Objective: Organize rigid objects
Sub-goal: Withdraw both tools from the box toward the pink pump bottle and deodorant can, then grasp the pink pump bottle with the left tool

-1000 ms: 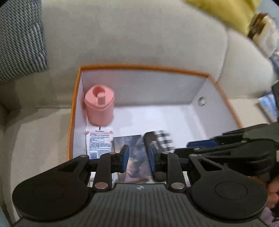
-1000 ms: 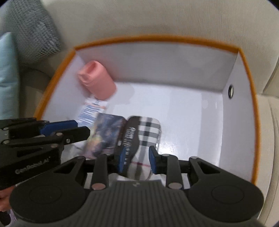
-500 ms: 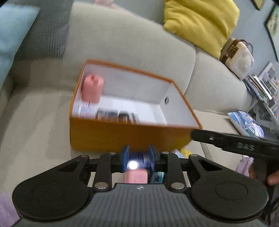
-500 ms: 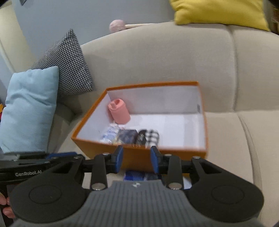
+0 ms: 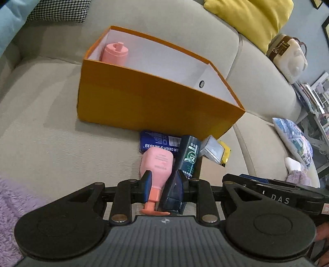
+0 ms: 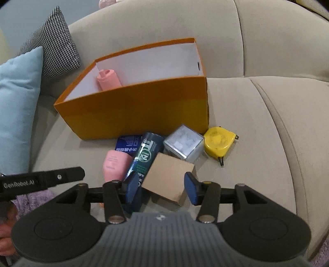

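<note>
An orange box (image 5: 156, 102) (image 6: 133, 111) sits on the sofa with a pink cup (image 5: 115, 52) (image 6: 109, 80) inside. In front of it lie a pink pump bottle (image 5: 157, 164) (image 6: 115, 164), a dark green tube (image 5: 189, 158) (image 6: 145, 156), a blue tin (image 5: 156, 141) (image 6: 126, 142), a clear cube (image 6: 183, 143), a brown cardboard block (image 6: 167, 178) and a yellow tape measure (image 6: 219, 141). My left gripper (image 5: 164, 187) is open around the pink bottle's neck and the tube's cap. My right gripper (image 6: 161, 188) is open around the cardboard block.
A blue cushion (image 6: 16, 106) and a houndstooth cushion (image 6: 55, 41) lie left of the box. A yellow cushion (image 5: 250, 18) rests on the sofa back. A purple fluffy fabric (image 5: 10, 207) lies at the near left. A patterned pillow (image 5: 294, 139) is at right.
Both grippers have pulled back out of the box and come down to the pile in front of it. The right gripper has opened wider, around the cardboard block.
</note>
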